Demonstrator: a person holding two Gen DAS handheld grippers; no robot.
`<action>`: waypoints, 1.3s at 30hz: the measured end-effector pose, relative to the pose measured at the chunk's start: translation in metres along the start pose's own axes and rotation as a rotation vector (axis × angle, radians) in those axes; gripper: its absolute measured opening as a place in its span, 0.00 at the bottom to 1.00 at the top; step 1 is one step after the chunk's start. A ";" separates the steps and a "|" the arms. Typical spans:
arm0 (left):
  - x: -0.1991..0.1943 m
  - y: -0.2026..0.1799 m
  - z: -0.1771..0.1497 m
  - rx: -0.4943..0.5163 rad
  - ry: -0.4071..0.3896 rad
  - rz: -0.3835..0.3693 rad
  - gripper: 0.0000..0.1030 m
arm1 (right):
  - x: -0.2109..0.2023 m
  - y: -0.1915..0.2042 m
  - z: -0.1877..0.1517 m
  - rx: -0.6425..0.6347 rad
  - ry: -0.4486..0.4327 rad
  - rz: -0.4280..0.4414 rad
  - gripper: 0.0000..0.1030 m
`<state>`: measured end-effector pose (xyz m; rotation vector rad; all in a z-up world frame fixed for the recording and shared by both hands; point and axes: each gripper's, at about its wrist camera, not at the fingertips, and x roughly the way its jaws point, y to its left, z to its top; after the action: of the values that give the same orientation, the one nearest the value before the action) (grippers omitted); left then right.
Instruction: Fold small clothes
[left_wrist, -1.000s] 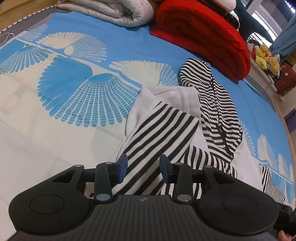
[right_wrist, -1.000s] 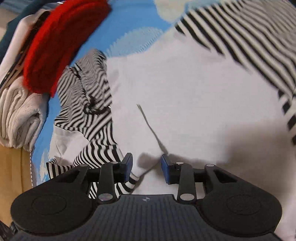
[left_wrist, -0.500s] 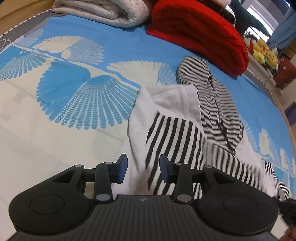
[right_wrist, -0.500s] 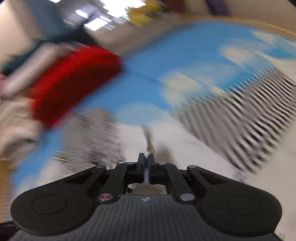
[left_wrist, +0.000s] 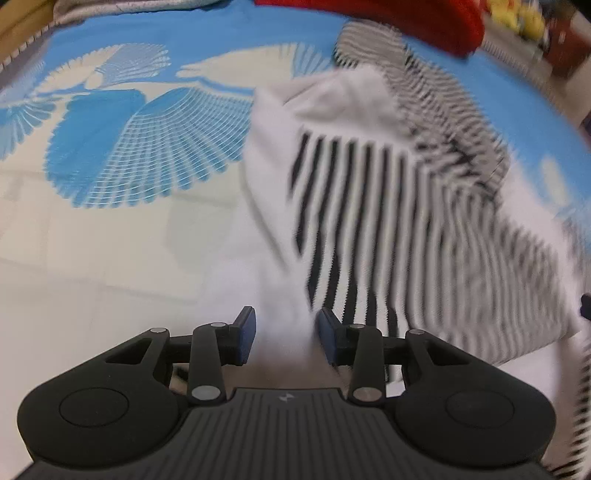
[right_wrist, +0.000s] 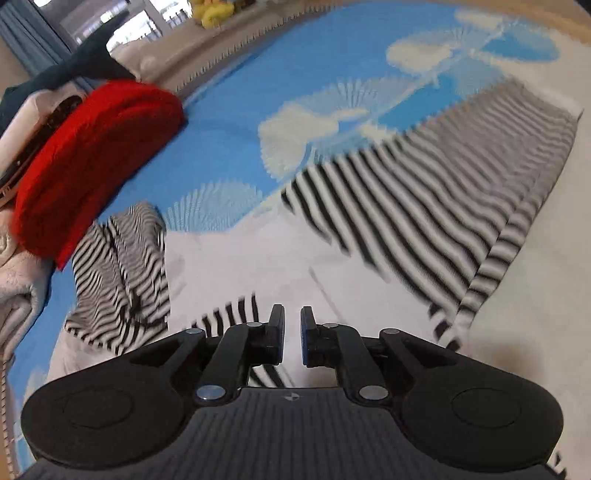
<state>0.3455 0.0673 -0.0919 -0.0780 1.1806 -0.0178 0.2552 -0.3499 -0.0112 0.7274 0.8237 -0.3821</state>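
Note:
A white hooded top (left_wrist: 273, 184) with black-and-white striped sleeves (left_wrist: 369, 221) lies crumpled on the blue and cream bedspread (left_wrist: 110, 155). Its striped hood (left_wrist: 424, 92) lies at the far end. My left gripper (left_wrist: 286, 332) is open, low over the top's near white edge, and a white fold rises between its pads without being pinched. In the right wrist view, the white body (right_wrist: 240, 266) lies ahead, with a sleeve (right_wrist: 424, 206) spread to the right and the hood (right_wrist: 122, 266) to the left. My right gripper (right_wrist: 291, 332) is opening, with a narrow gap and nothing held.
A rolled red blanket (right_wrist: 92, 162) and a folded pale blanket (right_wrist: 18, 288) lie at the bed's far side, close to the hood. Yellow plush toys (right_wrist: 214, 14) sit beyond the bed's edge. Bare bedspread (left_wrist: 92, 258) stretches left of the top.
My left gripper sank closer to the top and shifted from the striped sleeve to the white edge. My right gripper closed, lifted and tilted up, and its jaws have parted slightly.

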 end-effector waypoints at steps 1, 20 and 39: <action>0.001 0.000 -0.001 0.007 0.006 0.008 0.43 | 0.009 -0.003 -0.002 0.002 0.064 0.004 0.12; 0.001 -0.028 -0.011 0.078 0.018 -0.004 0.47 | -0.002 0.015 0.000 -0.214 0.051 -0.032 0.44; -0.027 -0.074 -0.007 0.122 -0.136 -0.022 0.59 | -0.039 -0.078 0.094 -0.101 -0.107 -0.132 0.45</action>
<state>0.3308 -0.0057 -0.0649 0.0151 1.0408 -0.1024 0.2356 -0.4704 0.0290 0.5554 0.7857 -0.4899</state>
